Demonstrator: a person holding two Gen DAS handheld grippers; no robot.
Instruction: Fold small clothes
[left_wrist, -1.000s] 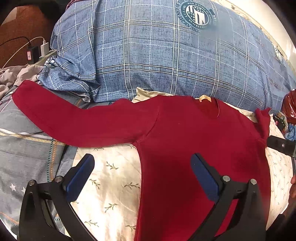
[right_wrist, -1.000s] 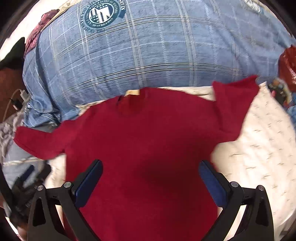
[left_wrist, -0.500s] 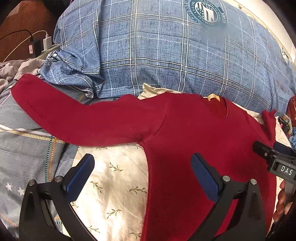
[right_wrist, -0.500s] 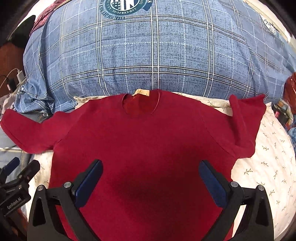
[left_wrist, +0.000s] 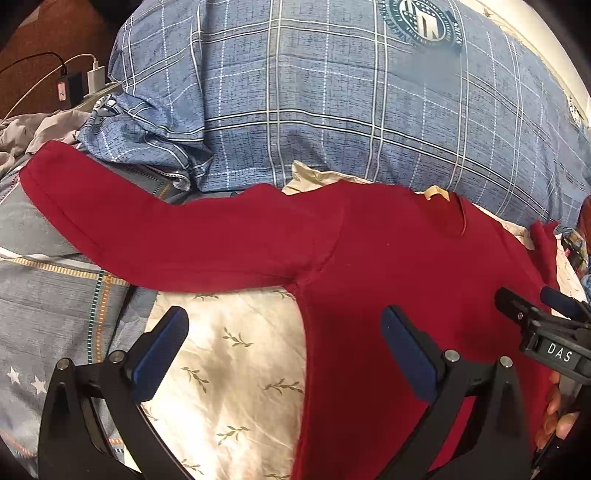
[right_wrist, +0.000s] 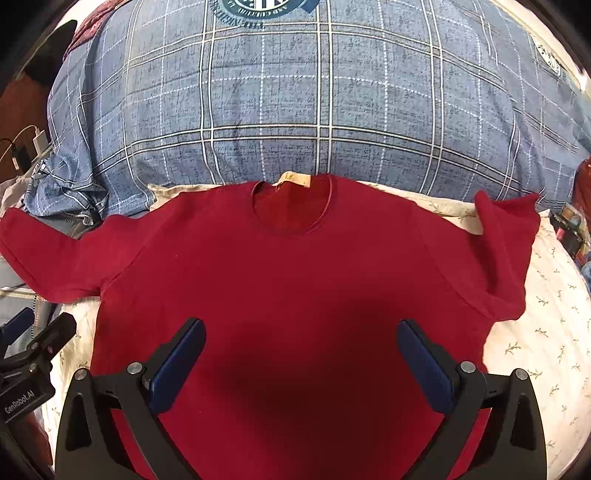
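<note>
Left wrist view: closest to me I see the left gripper (left_wrist: 284, 350) with its two blue pads spread wide apart, and nothing is between them. One pad is over the cream sheet with small leaf prints (left_wrist: 221, 369), the other is over the body of the red sweater (left_wrist: 388, 266). At the right edge of this view the right gripper (left_wrist: 532, 306) comes in above the sweater, and some fingers of the hand (left_wrist: 554, 413) that holds it are visible under it.

In the right wrist view, the right gripper (right_wrist: 301, 362) is also opened wide and it grips nothing; both pads hang over the lower middle of the red sweater (right_wrist: 295, 277). The left gripper (right_wrist: 37, 332) shows at the left edge, beside the sweater's side.

The sweater lies flat and face up on the sheet (right_wrist: 535, 332), with the neck opening and a beige label (right_wrist: 293, 180) pointing away from me. Its left sleeve (left_wrist: 147, 229) is stretched out straight over a grey striped blanket (left_wrist: 48, 295). The right sleeve (right_wrist: 506, 240) is folded back on itself, so it looks short.

Behind the collar is a big blue plaid duvet (right_wrist: 314, 103), touching the sweater's top edge. Far left, chargers with cables (left_wrist: 81, 81) are plugged in
</note>
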